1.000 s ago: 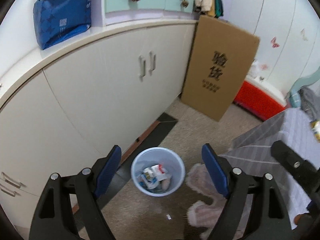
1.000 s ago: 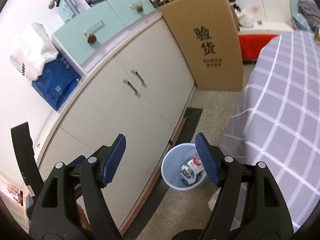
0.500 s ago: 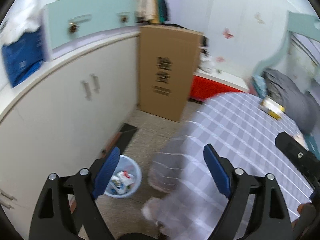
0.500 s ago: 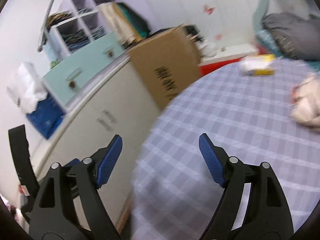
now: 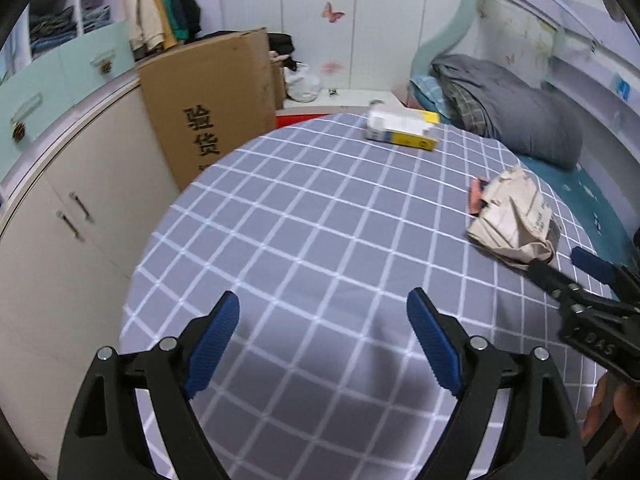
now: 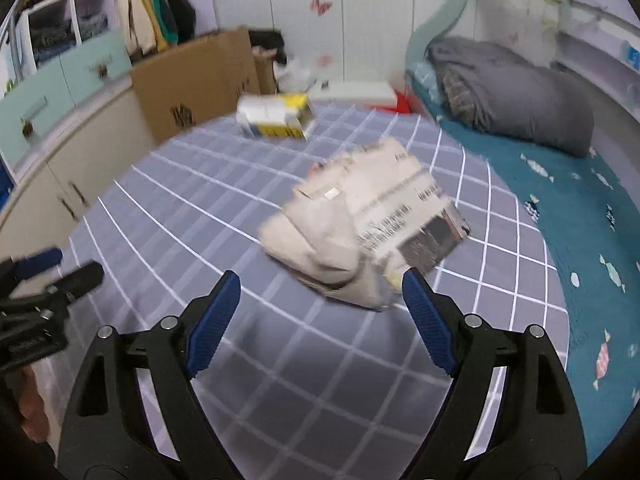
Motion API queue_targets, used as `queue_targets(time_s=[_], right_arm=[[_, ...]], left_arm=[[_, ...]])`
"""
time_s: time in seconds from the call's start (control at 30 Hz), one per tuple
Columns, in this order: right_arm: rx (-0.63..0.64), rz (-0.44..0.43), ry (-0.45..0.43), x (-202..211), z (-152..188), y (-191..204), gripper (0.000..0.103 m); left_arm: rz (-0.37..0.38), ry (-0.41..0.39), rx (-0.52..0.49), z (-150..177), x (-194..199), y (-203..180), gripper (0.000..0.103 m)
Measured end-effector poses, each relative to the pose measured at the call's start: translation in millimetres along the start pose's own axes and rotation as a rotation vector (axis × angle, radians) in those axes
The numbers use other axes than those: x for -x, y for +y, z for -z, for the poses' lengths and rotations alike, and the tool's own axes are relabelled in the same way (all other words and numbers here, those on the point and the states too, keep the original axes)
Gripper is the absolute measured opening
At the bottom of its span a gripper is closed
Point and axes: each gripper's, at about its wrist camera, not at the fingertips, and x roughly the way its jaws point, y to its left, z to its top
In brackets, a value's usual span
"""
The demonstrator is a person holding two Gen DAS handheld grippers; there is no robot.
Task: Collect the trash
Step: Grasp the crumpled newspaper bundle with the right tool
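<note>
A crumpled newspaper [image 6: 368, 224] lies on the grey checked bedsheet [image 6: 200, 208], just ahead of my right gripper [image 6: 322, 316], which is open and empty. The newspaper also shows in the left wrist view [image 5: 514, 220], at the right. A white and yellow box [image 5: 402, 130] lies farther back on the sheet; it shows in the right wrist view too [image 6: 276, 118]. My left gripper [image 5: 324, 336] is open and empty above bare sheet. The right gripper [image 5: 576, 276] shows at the right edge of the left view.
A tall cardboard box [image 5: 212, 108] leans against white cabinets [image 5: 60, 216] on the left. A grey folded quilt [image 5: 508, 108] lies at the head of the bed, with a teal sheet [image 6: 560, 208] on the right. The bin is out of view.
Both grippers have swung up and right, away from the bin on the floor, to over the bed. The newspaper is now close in front of the right gripper.
</note>
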Motion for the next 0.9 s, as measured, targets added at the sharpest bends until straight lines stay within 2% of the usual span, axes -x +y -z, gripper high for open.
queue_targets(time_s=[0.07, 0.27, 0.3, 0.33, 0.43, 0.57, 0.7, 0.9], right_arm=[[0.02, -0.055, 0.036, -14.6, -4.0, -9.7, 0.082], [0.123, -0.075, 0.03, -31.8, -10.2, -5.1, 0.078], [0.135, -0.063, 0.028, -32.3, -11.1, -4.3, 0.064], [0.156, -0.058, 0.017, -30.8, -11.4, -3.5, 0.038], [0.15, -0.12, 0.023, -31.0, -12.8, -10.6, 0.023], [0.059, -0.2, -0.056, -15.7, -13.2, -29.6, 0.02], [-0.03, -0.2, -0.153, -0.1, -18.6, -49.8, 0.02], [-0.164, -0.198, -0.207, 0.9, -26.9, -76.4, 0.019]], left_arm=[[-0.003, 0.011, -0.015, -2.9, -6.0, -11.6, 0.084], [-0.013, 0.023, -0.043, -11.3, -15.8, -31.8, 0.084], [-0.013, 0.025, -0.045, -12.9, -17.5, -32.8, 0.084], [-0.014, 0.027, -0.044, -14.5, -19.5, -34.2, 0.084], [-0.003, 0.033, -0.033, -19.0, -25.3, -37.4, 0.084], [0.01, 0.014, -0.044, -22.9, -29.1, -47.4, 0.084], [0.032, 0.024, -0.065, -28.2, -39.2, -64.7, 0.084], [0.065, 0.019, -0.117, -34.6, -48.6, -96.6, 0.084]])
